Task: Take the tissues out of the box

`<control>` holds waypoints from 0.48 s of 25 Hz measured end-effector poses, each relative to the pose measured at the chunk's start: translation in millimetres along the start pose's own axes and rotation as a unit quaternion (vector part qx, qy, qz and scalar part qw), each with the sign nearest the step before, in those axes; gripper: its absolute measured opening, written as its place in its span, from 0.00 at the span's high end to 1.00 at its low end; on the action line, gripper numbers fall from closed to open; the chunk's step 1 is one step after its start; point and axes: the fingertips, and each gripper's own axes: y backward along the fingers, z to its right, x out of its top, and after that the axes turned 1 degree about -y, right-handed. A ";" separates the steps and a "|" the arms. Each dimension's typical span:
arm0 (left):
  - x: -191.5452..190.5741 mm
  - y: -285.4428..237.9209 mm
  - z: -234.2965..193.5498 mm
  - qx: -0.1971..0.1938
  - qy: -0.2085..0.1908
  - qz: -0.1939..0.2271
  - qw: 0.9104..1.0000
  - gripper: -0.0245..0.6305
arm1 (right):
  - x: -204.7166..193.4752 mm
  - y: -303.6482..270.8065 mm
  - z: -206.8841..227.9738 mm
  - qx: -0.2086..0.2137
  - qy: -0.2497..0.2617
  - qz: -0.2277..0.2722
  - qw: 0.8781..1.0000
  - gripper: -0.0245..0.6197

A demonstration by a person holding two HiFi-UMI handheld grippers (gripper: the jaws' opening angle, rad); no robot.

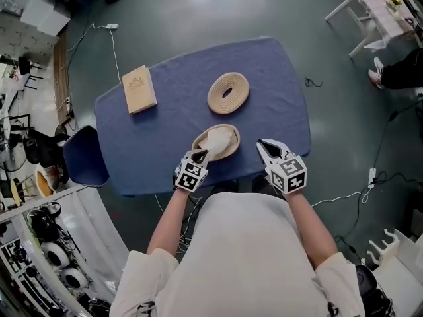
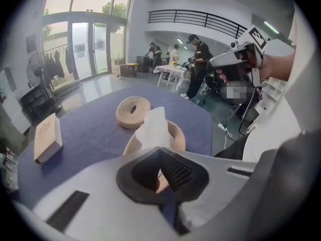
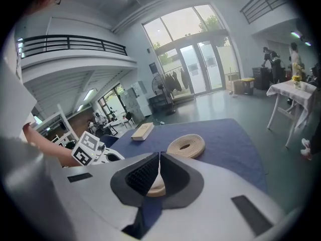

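Big open lab hall, folks: grey floor [image 1: 198, 12] with a cable [image 1: 111, 26] trailing at eleven o'clock, railed mezzanine [image 3: 70, 44] at ten, tall glass doors [image 3: 200, 69] at one, people [image 2: 200, 59] busy round worktables.

Grey floor [image 1: 198, 12], tall windows [image 3: 196, 31], white table [image 1: 371, 2]

The tablecloth [image 1: 172, 111] looks matt, the box [image 1: 233, 148] coarsely woven, the tissue [image 1: 215, 139] soft paper.

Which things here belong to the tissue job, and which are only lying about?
Job: tissue, pinched by the left gripper, jaws shut; round woven box under it; right gripper, jaws shut and empty, beside the box.
Lying about: woven ring, perhaps the lid; flat wooden box; blue chair.
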 end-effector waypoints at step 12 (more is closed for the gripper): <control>21.3 52.4 4.2 0.034 0.052 0.076 0.995 0.95 | 17.7 1.7 -4.1 0.030 0.020 0.004 0.999 0.91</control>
